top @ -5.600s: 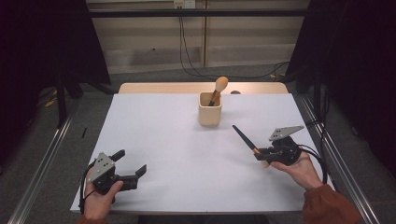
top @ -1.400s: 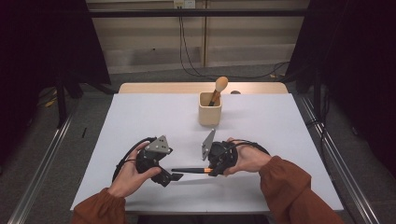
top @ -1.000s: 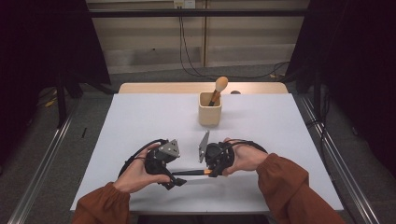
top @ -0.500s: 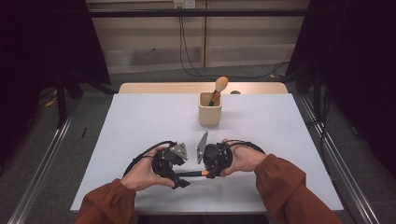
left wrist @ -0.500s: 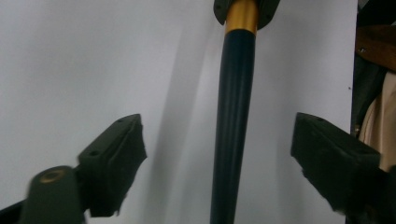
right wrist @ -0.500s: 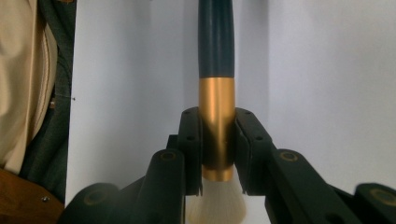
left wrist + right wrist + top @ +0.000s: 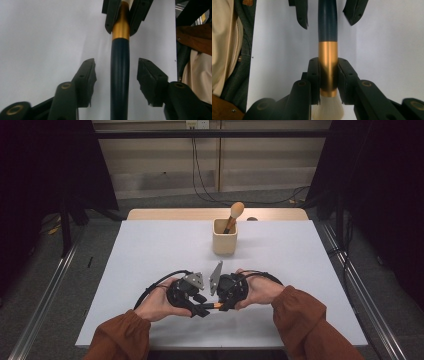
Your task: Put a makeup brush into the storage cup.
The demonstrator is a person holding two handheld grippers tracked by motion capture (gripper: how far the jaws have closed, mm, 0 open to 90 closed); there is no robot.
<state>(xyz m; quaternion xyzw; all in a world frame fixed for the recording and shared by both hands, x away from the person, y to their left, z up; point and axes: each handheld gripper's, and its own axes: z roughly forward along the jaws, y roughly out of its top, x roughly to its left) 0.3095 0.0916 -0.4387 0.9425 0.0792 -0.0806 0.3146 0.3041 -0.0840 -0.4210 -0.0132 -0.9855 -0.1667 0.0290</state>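
Observation:
A makeup brush (image 7: 327, 25) with a dark blue handle, gold ferrule and white bristles lies level between the two grippers at the front middle of the table (image 7: 150, 250). My right gripper (image 7: 328, 75) is shut on the gold ferrule. My left gripper (image 7: 116, 70) faces it, one pad on each side of the blue handle (image 7: 120, 75); its jaws have just been closing, and a gap still shows on both sides. In the high view the left gripper (image 7: 202, 310) and right gripper (image 7: 220, 306) nearly meet nose to nose.
A beige cup (image 7: 225, 236) stands at the back middle of the white table with a wooden-handled brush (image 7: 236, 211) leaning in it. Cables trail from both grippers. Metal rails run along both sides of the table.
The hands have come together at the front middle. The left gripper slid right over the brush handle and its jaws narrowed around it. The right gripper has kept its hold.

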